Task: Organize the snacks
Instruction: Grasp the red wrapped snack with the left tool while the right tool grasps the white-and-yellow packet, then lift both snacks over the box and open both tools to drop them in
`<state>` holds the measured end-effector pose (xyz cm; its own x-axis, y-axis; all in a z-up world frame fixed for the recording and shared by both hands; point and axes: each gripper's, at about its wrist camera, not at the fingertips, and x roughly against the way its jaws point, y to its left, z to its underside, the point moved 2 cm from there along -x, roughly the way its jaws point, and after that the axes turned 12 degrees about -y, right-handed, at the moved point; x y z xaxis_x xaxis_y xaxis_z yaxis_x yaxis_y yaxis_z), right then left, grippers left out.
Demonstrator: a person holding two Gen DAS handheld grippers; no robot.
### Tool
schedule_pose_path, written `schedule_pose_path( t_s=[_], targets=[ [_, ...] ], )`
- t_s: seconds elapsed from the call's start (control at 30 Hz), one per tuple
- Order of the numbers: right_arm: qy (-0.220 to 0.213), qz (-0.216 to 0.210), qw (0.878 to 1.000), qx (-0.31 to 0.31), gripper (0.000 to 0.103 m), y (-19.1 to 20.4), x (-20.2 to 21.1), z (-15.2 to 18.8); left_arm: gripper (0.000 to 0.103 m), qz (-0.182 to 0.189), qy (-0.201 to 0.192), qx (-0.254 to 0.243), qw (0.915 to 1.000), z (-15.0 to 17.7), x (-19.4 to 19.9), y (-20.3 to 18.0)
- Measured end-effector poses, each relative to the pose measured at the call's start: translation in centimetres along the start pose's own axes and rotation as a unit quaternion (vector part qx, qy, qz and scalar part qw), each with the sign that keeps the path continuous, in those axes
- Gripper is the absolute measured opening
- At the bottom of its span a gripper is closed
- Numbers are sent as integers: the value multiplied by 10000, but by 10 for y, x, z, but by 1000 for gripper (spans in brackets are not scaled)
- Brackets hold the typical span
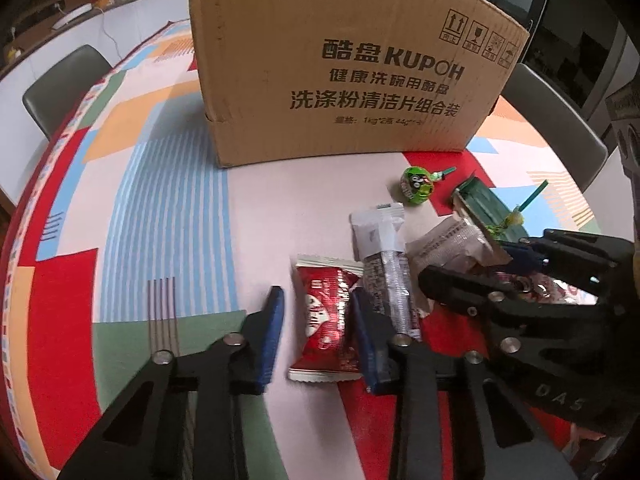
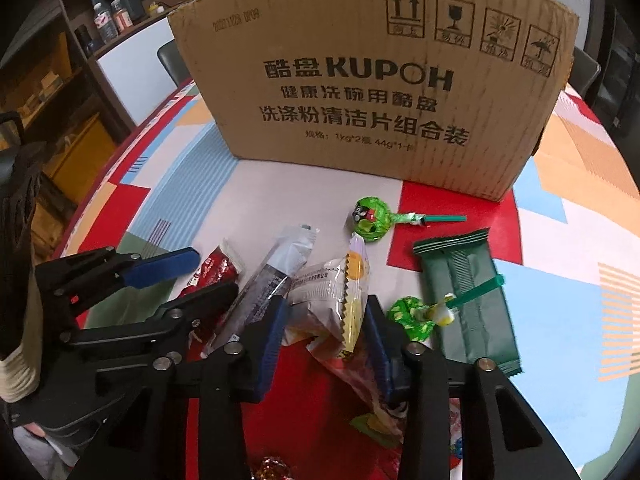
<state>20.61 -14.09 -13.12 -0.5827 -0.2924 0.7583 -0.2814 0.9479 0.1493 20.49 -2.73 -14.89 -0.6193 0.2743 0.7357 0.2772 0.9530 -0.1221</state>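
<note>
A brown KUPOH cardboard box [image 1: 340, 64] [image 2: 376, 92] stands at the back of the table. Snacks lie in front of it. My left gripper [image 1: 318, 328] is open, its blue fingers either side of a red snack packet [image 1: 326, 320] [image 2: 210, 272]. My right gripper [image 2: 324, 344] is open around a pale yellow-edged packet [image 2: 332, 304] [image 1: 448, 246]. A grey and white stick packet [image 1: 386, 256] [image 2: 272, 276] lies between them. Two green lollipops [image 2: 370, 220] [image 2: 416, 316] and a dark green wrapper [image 2: 468, 300] lie to the right.
The table has a colourful patterned cloth [image 1: 160, 208]. Grey chairs [image 1: 64, 84] [image 1: 560, 128] stand at the table's far sides. Shelves with bottles [image 2: 112, 16] are at the back left. A foil sweet [image 2: 272, 468] lies under my right gripper.
</note>
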Motion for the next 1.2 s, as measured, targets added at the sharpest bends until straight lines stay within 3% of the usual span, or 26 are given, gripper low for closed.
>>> schedule_pose_path(
  t_s=[0.03, 0.47, 0.93, 1.2],
  targets=[
    [-11, 1, 10000, 18, 36, 2, 0, 0, 23, 10, 7, 17, 10000, 0, 0, -1],
    [-258, -5, 9996, 73, 31, 8, 15, -1, 22, -50, -178, 118, 9998, -3, 21, -4],
    [-751, -10, 9971, 73, 30, 4, 59, -15, 22, -81, -847, 72, 9963, -32, 73, -13],
    [-1300, 61, 9915, 88, 30, 3, 97, -36, 22, -35, -1323, 114, 9911, -58, 107, -19]
  ],
)
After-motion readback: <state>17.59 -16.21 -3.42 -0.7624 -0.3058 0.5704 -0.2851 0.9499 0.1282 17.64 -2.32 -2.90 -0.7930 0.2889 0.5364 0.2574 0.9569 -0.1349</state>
